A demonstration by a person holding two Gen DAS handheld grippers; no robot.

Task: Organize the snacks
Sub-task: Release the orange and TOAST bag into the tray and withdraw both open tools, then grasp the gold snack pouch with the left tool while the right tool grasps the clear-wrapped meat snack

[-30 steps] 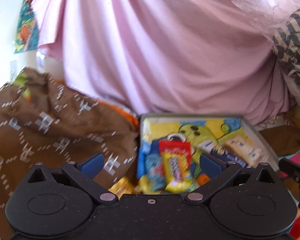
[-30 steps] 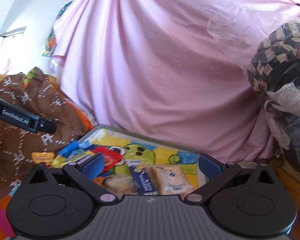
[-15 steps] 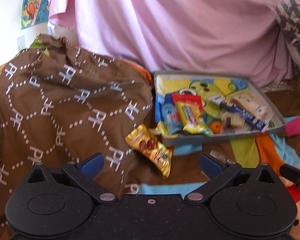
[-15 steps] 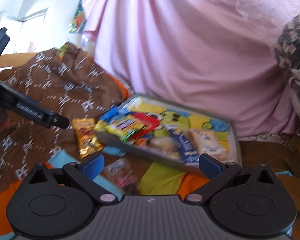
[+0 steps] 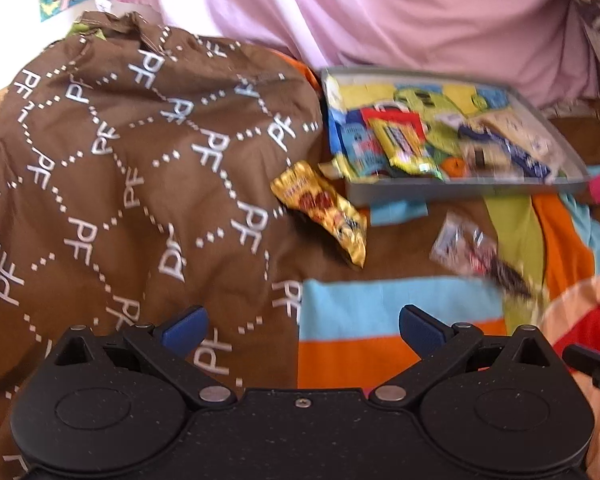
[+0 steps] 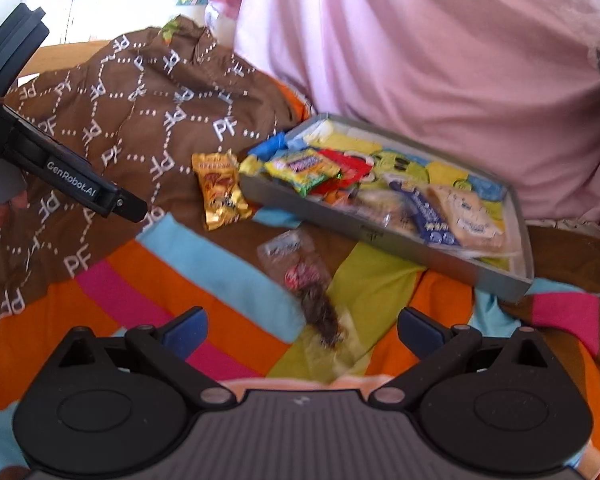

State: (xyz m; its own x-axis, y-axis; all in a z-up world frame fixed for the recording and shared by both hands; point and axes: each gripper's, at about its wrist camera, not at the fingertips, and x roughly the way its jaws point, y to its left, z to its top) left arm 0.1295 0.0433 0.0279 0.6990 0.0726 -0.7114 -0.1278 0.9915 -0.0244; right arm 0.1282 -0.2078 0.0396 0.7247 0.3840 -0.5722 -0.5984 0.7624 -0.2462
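Left wrist view: the left gripper point(image 5: 302, 322) is spread wide and empty. Ahead and right of it a grey tray point(image 5: 460, 190) collects most snacks; a gold packet point(image 5: 324, 210) lies just outside the tray's near-left corner, and a clear packet point(image 5: 472, 254) sits ahead-right, both likely awaiting pickup.

Right wrist view: the right gripper point(image 6: 302, 322) is also wide and empty, with the clear packet point(image 6: 300, 264) straight ahead between its fingers' line, the gold packet point(image 6: 220, 192) ahead-left and the tray point(image 6: 380, 234) beyond.
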